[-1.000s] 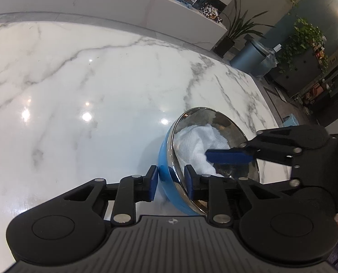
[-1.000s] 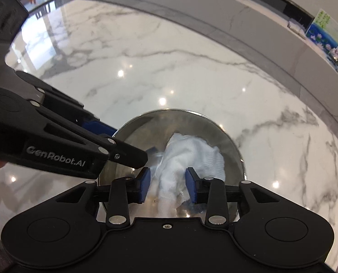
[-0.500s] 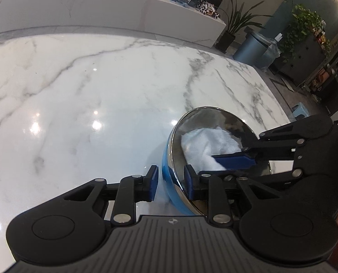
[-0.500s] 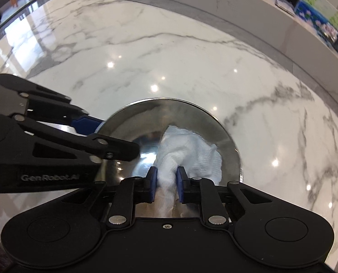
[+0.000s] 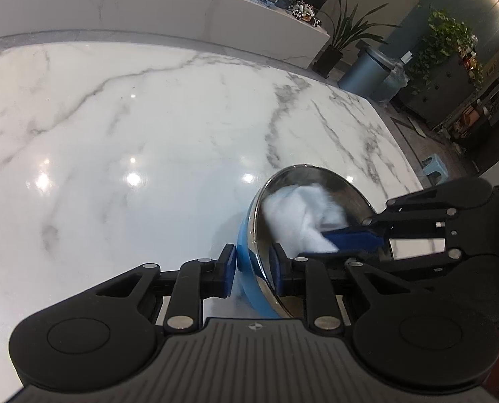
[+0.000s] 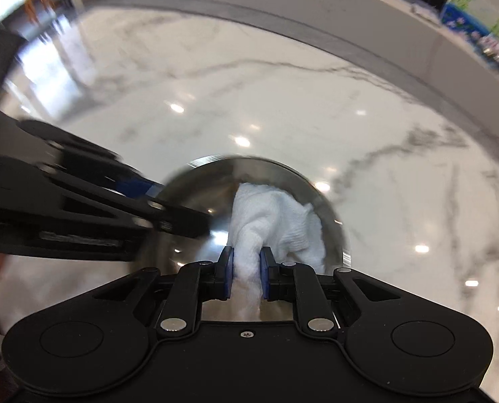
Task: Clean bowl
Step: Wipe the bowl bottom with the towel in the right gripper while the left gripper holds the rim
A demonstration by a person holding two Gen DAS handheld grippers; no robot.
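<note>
since a sec ago the white cloth (image 6: 276, 221) has been pinched by the r gripper (image 6: 246, 277) inside the bowl (image 5: 249, 262), whose near rim on the marble counter (image 5: 115, 154) is clamped by the closing l gripper (image 5: 251, 272).

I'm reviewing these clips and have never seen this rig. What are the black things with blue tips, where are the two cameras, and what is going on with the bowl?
No robot: a person holds one pair of tongs in each hand, with a fisheye camera on each looking along its fingers. The left view shows the left tongs clamped on the bowl at its rim, still closing slightly; it is blue outside, steel inside, and tilted on the marble table. The right view shows the right tongs shut on a white cloth inside the bowl.
</note>
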